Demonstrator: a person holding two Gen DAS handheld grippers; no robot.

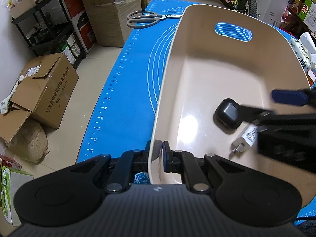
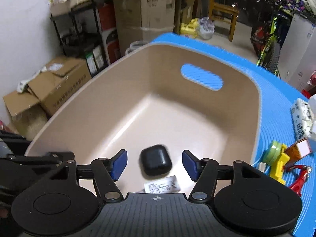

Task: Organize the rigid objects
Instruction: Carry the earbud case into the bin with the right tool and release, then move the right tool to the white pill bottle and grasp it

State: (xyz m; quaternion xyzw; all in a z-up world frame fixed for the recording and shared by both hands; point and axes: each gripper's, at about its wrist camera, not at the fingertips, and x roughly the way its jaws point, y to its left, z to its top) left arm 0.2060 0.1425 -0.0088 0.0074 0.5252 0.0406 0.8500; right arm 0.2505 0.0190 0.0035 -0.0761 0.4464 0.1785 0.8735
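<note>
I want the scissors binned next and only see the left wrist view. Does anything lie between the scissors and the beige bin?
Nothing visible does. The scissors lie on the blue mat beside the beige bin, their blade tips near its far rim. The bin's floor is mostly bare; only the black case and white charger lie in it.

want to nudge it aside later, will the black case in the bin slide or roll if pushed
The black case would probably slide: it lies flat on the bin's glossy floor. Its rounded corners and smooth shell suggest it may spin or slip from a pinch. It looks rigid and likely light.
</note>
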